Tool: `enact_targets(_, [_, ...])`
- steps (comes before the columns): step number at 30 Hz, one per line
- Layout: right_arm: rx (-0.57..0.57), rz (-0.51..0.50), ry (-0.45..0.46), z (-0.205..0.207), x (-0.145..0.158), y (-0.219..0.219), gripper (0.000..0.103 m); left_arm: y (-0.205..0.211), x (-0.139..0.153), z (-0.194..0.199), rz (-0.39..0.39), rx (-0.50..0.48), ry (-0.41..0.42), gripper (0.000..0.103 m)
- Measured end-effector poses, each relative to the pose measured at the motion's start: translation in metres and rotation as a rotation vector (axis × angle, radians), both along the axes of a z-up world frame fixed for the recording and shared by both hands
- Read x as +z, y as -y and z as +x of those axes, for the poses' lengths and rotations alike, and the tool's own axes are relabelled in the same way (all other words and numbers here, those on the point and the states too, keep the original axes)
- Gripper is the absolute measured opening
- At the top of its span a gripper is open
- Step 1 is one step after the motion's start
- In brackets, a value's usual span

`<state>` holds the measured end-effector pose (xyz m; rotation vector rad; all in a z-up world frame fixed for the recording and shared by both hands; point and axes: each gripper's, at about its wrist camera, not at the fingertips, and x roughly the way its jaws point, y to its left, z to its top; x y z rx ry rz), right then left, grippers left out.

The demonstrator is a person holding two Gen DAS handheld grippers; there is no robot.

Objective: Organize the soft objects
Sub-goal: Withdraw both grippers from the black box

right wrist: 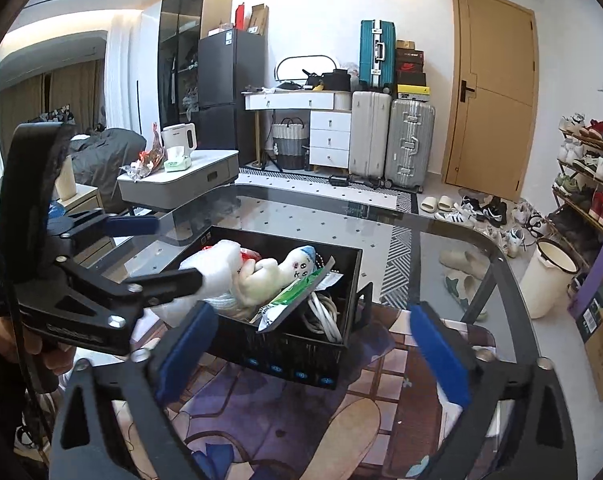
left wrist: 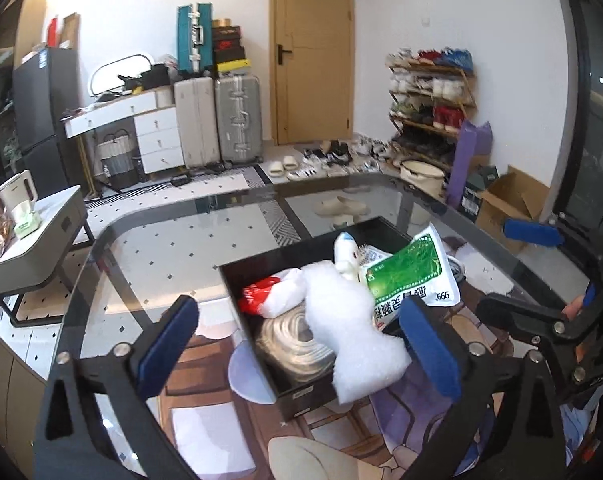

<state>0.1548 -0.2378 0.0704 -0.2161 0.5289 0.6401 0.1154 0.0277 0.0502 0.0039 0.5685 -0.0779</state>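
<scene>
A black storage box [left wrist: 301,394] [right wrist: 285,356] sits on the glass table. It holds a white foam piece [left wrist: 353,320] [right wrist: 217,264], a small white plush toy [left wrist: 347,256] [right wrist: 277,276], a green-and-white packet [left wrist: 411,274] [right wrist: 297,296], a red-and-white bag [left wrist: 263,296], a coil of clear tubing [left wrist: 297,340] and a white cable [right wrist: 325,316]. My left gripper [left wrist: 301,340] is open, its jaws wide either side of the foam, which overhangs the box's near edge. It also shows in the right wrist view [right wrist: 173,252], open. My right gripper [right wrist: 313,344] is open and empty in front of the box.
The glass table [left wrist: 149,248] [right wrist: 441,248] has a rounded dark rim. A patterned rug lies beneath it. A grey side table [left wrist: 33,236] with a kettle stands to the left. Suitcases [left wrist: 221,120], a door, a shoe rack [left wrist: 429,108] and cardboard boxes [left wrist: 509,200] line the far walls.
</scene>
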Motion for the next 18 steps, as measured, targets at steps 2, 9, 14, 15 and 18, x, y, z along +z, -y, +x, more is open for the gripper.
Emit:
enact_targets(2, [0.003,0.011,-0.001,-0.003,-0.002,0.003,0.102,-0.003,0.000,-0.006,-0.017,0.009,0.013,0.103])
enact_targets(9, [0.009,0.051,0.009,-0.012,-0.007,0.009,0.102,-0.011,-0.007,-0.029,-0.026,0.065,0.041,0.103])
enact_targets(14, [0.009,0.074,0.017,-0.018,-0.008,0.010,0.102,-0.011,-0.013,-0.040,-0.016,0.081,0.055,0.103])
enact_targets(15, [0.009,0.081,0.018,-0.020,-0.009,0.010,0.102,-0.011,-0.015,-0.042,-0.020,0.089,0.058,0.103])
enact_targets(18, [0.008,0.095,0.025,-0.024,-0.013,0.012,0.102,-0.011,-0.019,-0.046,-0.027,0.103,0.056,0.103])
